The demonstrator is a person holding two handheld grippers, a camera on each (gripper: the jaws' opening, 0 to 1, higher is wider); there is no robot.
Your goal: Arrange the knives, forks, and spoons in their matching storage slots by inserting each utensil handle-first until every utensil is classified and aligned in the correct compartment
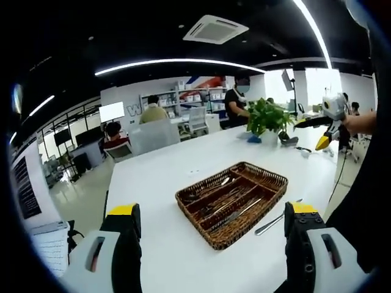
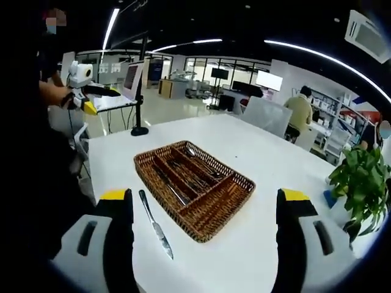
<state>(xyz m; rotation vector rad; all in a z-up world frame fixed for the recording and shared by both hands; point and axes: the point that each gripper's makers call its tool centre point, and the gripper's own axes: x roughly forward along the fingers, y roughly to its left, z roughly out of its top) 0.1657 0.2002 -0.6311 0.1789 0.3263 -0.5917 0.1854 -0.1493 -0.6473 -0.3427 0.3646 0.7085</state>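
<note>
A brown wicker cutlery basket [image 1: 243,237] with long divided slots stands on the white table [image 1: 165,177], with several metal utensils lying inside. One silver knife [image 1: 278,218] lies on the table just outside its near right wall. My left gripper [image 1: 212,237] hovers open above the table, short of the basket. In the right gripper view the basket [image 2: 211,227] sits ahead, and the knife [image 2: 156,226] lies along its left side, close to my left jaw. My right gripper [image 2: 204,227] is open and holds nothing.
A potted plant [image 1: 267,116] stands at the table's far end, also visible as the plant [image 2: 361,176] at right. A black stand [image 2: 140,129] rises beside the table corner. A hand holds the other gripper [image 1: 327,125] up off the table. People sit at desks behind.
</note>
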